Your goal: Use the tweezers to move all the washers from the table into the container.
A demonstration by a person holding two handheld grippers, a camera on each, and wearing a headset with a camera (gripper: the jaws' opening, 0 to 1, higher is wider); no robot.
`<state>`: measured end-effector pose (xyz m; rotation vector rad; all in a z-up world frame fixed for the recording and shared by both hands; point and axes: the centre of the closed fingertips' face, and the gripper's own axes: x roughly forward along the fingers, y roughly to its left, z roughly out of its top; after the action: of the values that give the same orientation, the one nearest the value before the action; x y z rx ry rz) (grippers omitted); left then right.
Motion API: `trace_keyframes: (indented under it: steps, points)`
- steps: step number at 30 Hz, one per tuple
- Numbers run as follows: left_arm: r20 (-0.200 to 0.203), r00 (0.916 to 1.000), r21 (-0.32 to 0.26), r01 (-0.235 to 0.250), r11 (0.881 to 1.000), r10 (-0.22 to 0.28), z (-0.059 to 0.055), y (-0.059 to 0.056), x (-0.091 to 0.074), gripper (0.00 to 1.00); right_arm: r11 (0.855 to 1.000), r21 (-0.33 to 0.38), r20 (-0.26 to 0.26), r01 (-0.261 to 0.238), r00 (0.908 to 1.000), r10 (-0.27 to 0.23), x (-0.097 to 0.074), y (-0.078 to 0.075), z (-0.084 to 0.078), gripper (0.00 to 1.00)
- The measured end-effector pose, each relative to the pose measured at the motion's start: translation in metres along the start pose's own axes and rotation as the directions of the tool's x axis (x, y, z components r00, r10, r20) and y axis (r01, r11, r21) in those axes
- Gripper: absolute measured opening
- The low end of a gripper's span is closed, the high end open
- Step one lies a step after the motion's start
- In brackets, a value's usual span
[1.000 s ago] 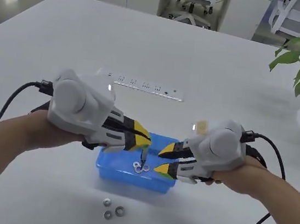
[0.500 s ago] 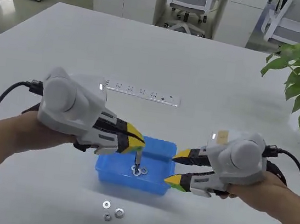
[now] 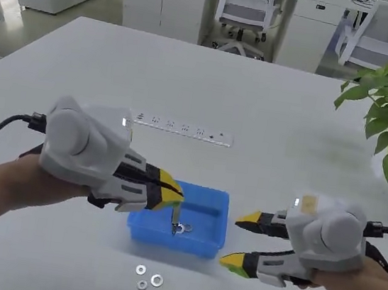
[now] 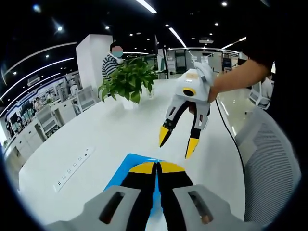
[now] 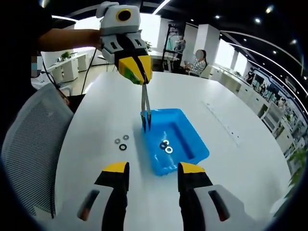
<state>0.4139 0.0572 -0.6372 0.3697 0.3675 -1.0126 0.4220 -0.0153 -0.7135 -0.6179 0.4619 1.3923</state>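
Over the container [image 3: 216, 194], the right gripper [image 3: 233, 242] swings out to the side, jaws spread and empty. A second ago it was crowding right up against the tweezers [image 3: 174, 221]. The left gripper [image 3: 172, 193] stays pressed together on them, tips down inside the container, just beside the dropped washers [image 3: 183, 228]. That looks like a delivery finished. Three loose washers [image 3: 148, 278] lie on the table [image 3: 188, 80] just in front, so I'd say the job's about half done.
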Motion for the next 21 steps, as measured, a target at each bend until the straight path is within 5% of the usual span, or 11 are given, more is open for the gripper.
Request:
trace_keyframes:
  steps: [12, 21]
  points:
    - [-0.005, 0.9997, -0.019, 0.025, 1.0, -0.025, -0.005, -0.018, -0.001, 0.05, 0.999, 0.029, 0.036, 0.027, 0.999, -0.028, -0.012, 0.008, -0.001, 0.51]
    - [-0.018, 0.9992, -0.033, 0.036, 0.999, -0.037, -0.015, -0.031, 0.001, 0.05, 0.998, 0.065, 0.063, -0.003, 0.998, -0.001, -0.011, 0.024, -0.003, 0.6]
